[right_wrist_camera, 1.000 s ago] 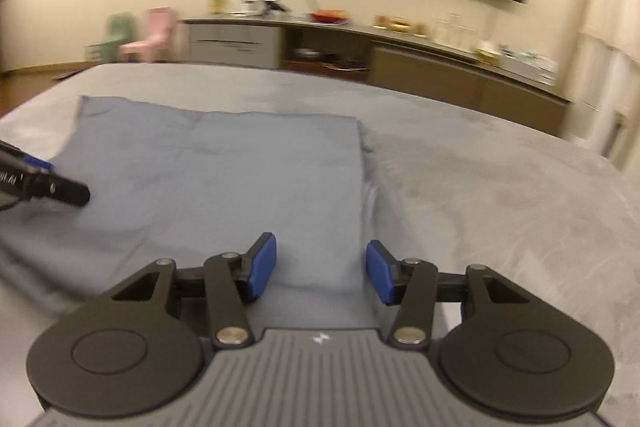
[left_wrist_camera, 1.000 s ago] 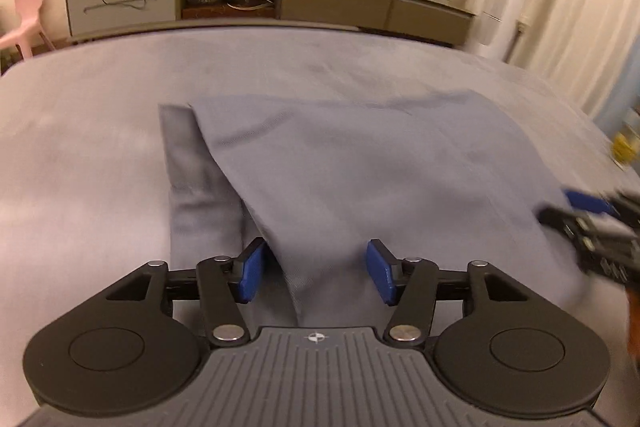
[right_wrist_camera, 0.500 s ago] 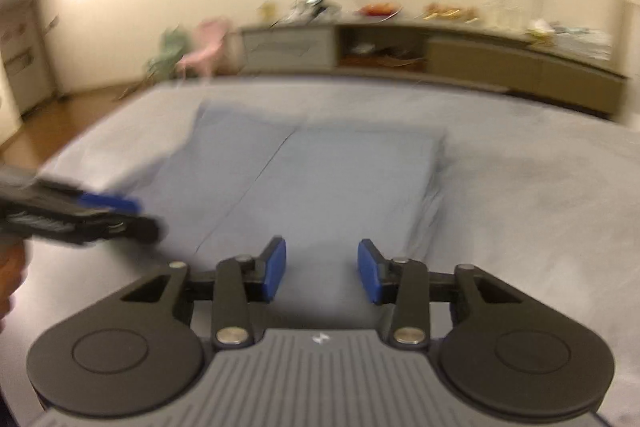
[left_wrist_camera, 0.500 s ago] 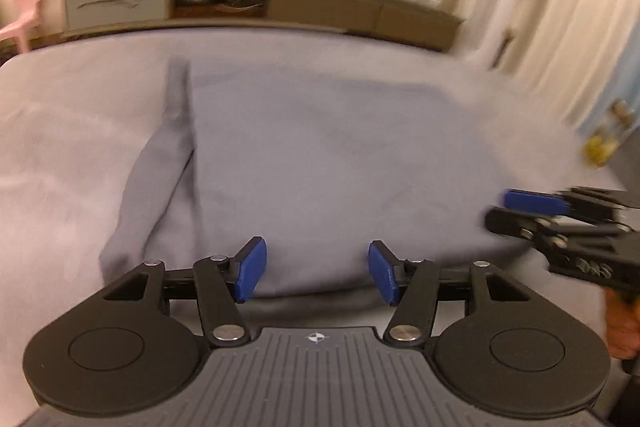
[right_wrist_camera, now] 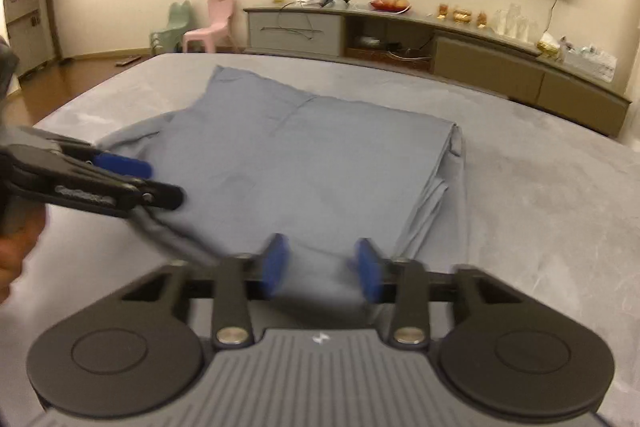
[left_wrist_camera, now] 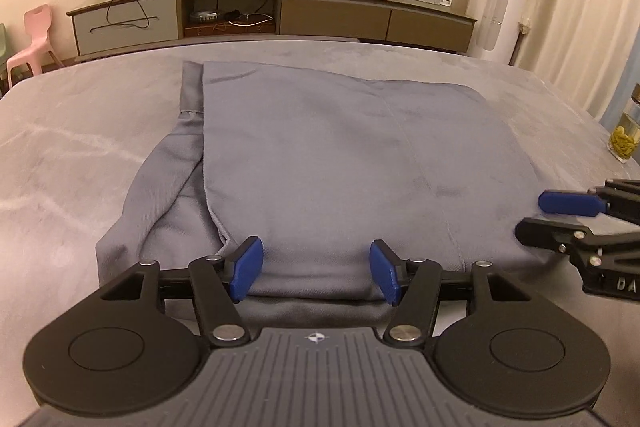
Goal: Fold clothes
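A grey-blue garment [left_wrist_camera: 340, 163] lies folded flat on the grey bed cover; it also shows in the right wrist view [right_wrist_camera: 304, 163]. A loose sleeve or flap [left_wrist_camera: 168, 179] sticks out at its left side. My left gripper [left_wrist_camera: 316, 273] is open, with the garment's near edge between its blue pads, left of centre. My right gripper [right_wrist_camera: 322, 267] is open over the near edge toward the garment's right corner. Each gripper shows in the other's view: the right one [left_wrist_camera: 560, 215] and the left one [right_wrist_camera: 132, 179]. Neither holds cloth.
The grey bed cover [left_wrist_camera: 60, 155] spreads all around the garment. A long low cabinet [left_wrist_camera: 272, 15] with small items stands along the far wall. A pink chair [left_wrist_camera: 34, 39] stands at the far left. A glass jar [left_wrist_camera: 624, 143] sits at the right edge.
Both grippers have pulled back to the garment's near edge and stayed open. The garment now lies folded flat, seen from further back.
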`<state>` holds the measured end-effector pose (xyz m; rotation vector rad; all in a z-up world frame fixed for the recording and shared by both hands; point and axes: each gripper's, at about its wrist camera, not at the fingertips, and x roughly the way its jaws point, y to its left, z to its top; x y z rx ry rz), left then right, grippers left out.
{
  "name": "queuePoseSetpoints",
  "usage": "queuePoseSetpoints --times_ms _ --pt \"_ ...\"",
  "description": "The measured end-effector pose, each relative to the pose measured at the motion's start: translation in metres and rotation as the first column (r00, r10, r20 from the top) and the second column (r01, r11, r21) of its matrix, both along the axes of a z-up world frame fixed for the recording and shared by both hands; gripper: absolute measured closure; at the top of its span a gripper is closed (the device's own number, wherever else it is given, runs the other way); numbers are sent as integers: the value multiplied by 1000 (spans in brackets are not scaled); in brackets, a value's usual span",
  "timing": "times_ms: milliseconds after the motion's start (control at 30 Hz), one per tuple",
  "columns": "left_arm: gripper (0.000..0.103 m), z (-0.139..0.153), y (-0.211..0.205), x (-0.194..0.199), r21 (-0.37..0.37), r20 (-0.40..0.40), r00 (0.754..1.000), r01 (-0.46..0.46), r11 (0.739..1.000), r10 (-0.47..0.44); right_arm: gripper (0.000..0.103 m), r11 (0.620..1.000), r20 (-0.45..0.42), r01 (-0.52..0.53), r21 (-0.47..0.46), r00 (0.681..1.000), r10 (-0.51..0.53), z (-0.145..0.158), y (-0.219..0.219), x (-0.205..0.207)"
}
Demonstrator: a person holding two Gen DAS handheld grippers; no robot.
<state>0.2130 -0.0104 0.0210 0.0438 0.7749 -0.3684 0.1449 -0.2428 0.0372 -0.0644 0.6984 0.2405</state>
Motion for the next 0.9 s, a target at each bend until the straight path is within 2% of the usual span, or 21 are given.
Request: queuePoseSetpoints --times_ms 67,133,200,233,300,400,500,600,900 --pt "41 0 -7 15 5 -3 1000 1 1000 -1 58 999 -31 45 18 999 -44 2 -11 22" --pt "39 0 -22 35 14 -6 1000 -11 1000 11 57 996 -17 74 -50 997 -75 -3 -16 46" --pt "39 1 -33 52 5 -16 999 -29 1000 29 58 996 -44 90 1 995 -90 -8 -36 66" --pt "39 2 -38 57 0 -22 999 -39 999 39 58 995 -46 96 -15 994 -96 -7 -42 72" --pt "39 2 -47 58 4 -19 998 -51 999 52 58 990 -27 95 -101 995 -98 -9 -50 80" --pt "39 0 -52 46 -3 -8 998 -58 998 58 58 988 -18 88 -129 996 -91 -14 -63 87" --pt "39 -1 -55 31 -28 -15 997 -82 996 82 58 991 -1 101 -85 995 -101 -20 -73 95" --pt "39 0 -64 24 1 -4 995 -99 995 99 58 992 10 106 -63 994 -106 -21 -79 105" --pt "35 6 -72 42 61 -26 993 -116 991 117 58 992 1 119 -34 993 -119 -16 -93 94"
